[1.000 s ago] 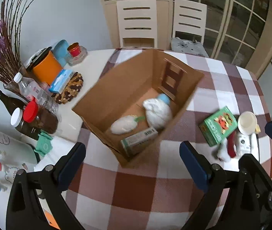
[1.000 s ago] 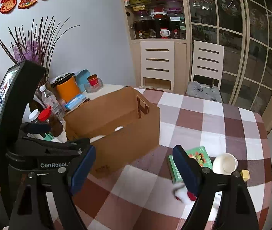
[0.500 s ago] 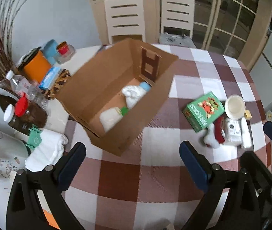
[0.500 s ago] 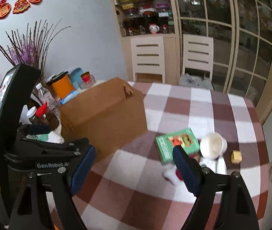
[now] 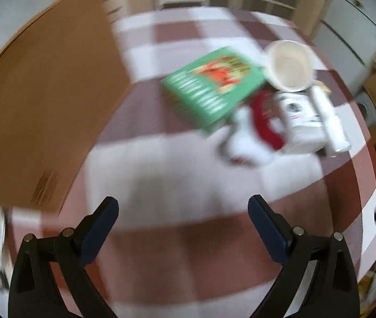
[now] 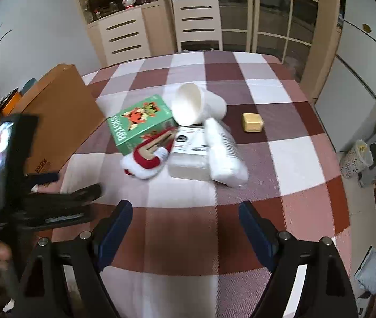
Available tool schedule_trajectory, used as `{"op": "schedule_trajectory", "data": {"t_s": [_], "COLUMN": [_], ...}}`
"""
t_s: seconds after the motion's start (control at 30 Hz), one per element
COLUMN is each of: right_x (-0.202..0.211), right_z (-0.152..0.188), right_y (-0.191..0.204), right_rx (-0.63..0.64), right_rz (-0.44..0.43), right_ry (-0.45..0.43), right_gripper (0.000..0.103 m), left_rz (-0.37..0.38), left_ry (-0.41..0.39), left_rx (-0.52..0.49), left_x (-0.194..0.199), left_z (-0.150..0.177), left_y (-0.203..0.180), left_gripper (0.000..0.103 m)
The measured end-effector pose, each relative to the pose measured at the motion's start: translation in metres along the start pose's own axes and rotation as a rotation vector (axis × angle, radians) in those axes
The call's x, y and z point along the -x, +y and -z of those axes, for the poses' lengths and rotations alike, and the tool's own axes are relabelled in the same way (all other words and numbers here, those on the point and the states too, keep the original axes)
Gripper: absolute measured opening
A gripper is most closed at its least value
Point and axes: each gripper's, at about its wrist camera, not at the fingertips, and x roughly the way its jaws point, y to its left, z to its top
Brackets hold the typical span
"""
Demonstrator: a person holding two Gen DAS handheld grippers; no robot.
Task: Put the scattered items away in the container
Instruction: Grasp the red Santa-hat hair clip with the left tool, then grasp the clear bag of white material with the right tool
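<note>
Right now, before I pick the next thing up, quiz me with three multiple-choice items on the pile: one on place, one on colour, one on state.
1. Where does the small yellow block sit?
A. apart, right of the pile
B. on the green box
C. inside the cup

2. What colour is the BRICKS box?
A. blue
B. green
C. orange

3. How is the white cup standing?
A. upright
B. upside down
C. tipped on its side

Answers:
1 A: bare tablecloth shows between block and pile.
2 B: its top and side are green.
3 C: its open mouth faces sideways toward the camera.

Both the left hand-held gripper and the right hand-held gripper are open and empty.
</note>
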Motion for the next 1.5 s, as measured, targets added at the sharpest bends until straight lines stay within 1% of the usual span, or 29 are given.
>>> {"op": "schedule_trajectory", "data": {"t_s": [0.1,0.17,0.23,0.27,0.33,0.37,0.4,0.43,0.47,0.57,0.67,0.73,0.77,0.8,0.83,0.87,0.9,1.0,1.1,1.2,1.23,1.27,1.3,1.33,1.4,1.47,1.5], "right_x": [0.008,0.011,0.012,0.013,0.012,0.012,0.011,0.01,0.007,-0.008,-0.031,-0.057,-0.069,-0.081,-0.095,-0.106,-0.112,-0.111,-0.088,-0.063,-0.059,-0.059,-0.061,-0.062,-0.057,-0.049,-0.045], "right_z": [0.005,0.008,0.01,0.012,0.014,0.015,0.015,0.014,0.013,0.004,-0.008,-0.016,-0.019,-0.02,-0.022,-0.024,-0.025,-0.026,-0.018,0.003,0.011,0.018,0.024,0.03,0.034,0.035,0.033], "right_y": [-0.007,-0.013,-0.022,-0.027,-0.036,-0.04,-0.044,-0.048,-0.05,-0.054,-0.05,-0.045,-0.043,-0.041,-0.039,-0.038,-0.039,-0.051,-0.064,-0.085,-0.093,-0.098,-0.104,-0.109,-0.118,-0.118,-0.114], "right_rx": [0.007,0.001,-0.018,-0.03,-0.053,-0.064,-0.074,-0.083,-0.089,-0.071,-0.009,0.044,0.065,0.088,0.114,0.134,0.139,0.108,0.037,-0.141,-0.198,-0.234,-0.257,-0.267,-0.266,-0.23,-0.194], "right_rz": [0.021,0.03,0.033,0.035,0.031,0.025,0.018,0.009,0.003,-0.002,-0.001,-0.003,-0.004,0.011,0.041,0.065,0.075,0.036,-0.057,-0.244,-0.284,-0.286,-0.255,-0.204,-0.133,-0.085,-0.059], "right_ry": [-0.01,-0.012,-0.009,-0.008,-0.011,-0.015,-0.019,-0.022,-0.022,-0.022,-0.023,0.009,0.026,0.045,0.07,0.092,0.101,0.079,0.082,0.128,0.149,0.175,0.204,0.22,0.208,0.174,0.158], "right_gripper": [0.085,0.085,0.085,0.085,0.085,0.085,0.085,0.085,0.085,0.085,0.085,0.084,0.083,0.072,0.061,0.034,0.028,0.021,0.021,0.021,0.024,0.029,0.034,0.037,0.04,0.044,0.049], "left_rz": [0.034,0.028,0.014,0.01,-0.02,-0.036,-0.03,0.006,0.03,0.003,0.002,0.024,0.038,0.052,0.058,0.056,0.052,0.039,0.03,0.034,0.035,0.034,0.037,0.044,0.053,0.057,0.063], "left_ry": [-0.03,-0.044,-0.039,-0.04,-0.053,-0.075,-0.087,-0.073,-0.057,-0.058,-0.022,0.0,0.007,0.015,0.026,0.036,0.038,0.037,0.031,0.003,-0.011,-0.023,-0.03,-0.032,-0.022,0.017,0.04], "left_rx": [-0.065,-0.096,-0.115,-0.116,-0.113,-0.118,-0.12,-0.113,-0.093,-0.048,0.012,0.055,0.071,0.087,0.102,0.113,0.12,0.132,0.119,0.055,0.012,-0.029,-0.066,-0.109,-0.194,-0.241,-0.248], "left_x": [-0.011,-0.017,-0.026,-0.03,-0.035,-0.034,-0.034,-0.035,-0.034,-0.023,-0.014,-0.01,-0.009,-0.008,-0.007,-0.006,-0.003,0.003,0.008,0.016,0.018,0.018,0.018,0.016,0.005,-0.008,-0.015], "left_z": [-0.017,-0.028,-0.038,-0.042,-0.047,-0.048,-0.047,-0.047,-0.044,-0.021,0.01,0.028,0.034,0.037,0.038,0.039,0.041,0.042,0.041,0.032,0.027,0.021,0.016,0.011,-0.001,-0.006,-0.007], "left_y": [-0.028,-0.043,-0.053,-0.056,-0.059,-0.06,-0.061,-0.059,-0.053,-0.033,-0.005,0.012,0.018,0.023,0.026,0.029,0.033,0.04,0.039,0.025,0.018,0.012,0.006,0.0,-0.012,-0.017,-0.017], "left_gripper": [0.098,0.098,0.099,0.096,0.085,0.069,0.044,0.037,0.038,0.037,0.037,0.039,0.045,0.055,0.059,0.064,0.067,0.072,0.072,0.073,0.075,0.081,0.087,0.088,0.089,0.089,0.089]}}
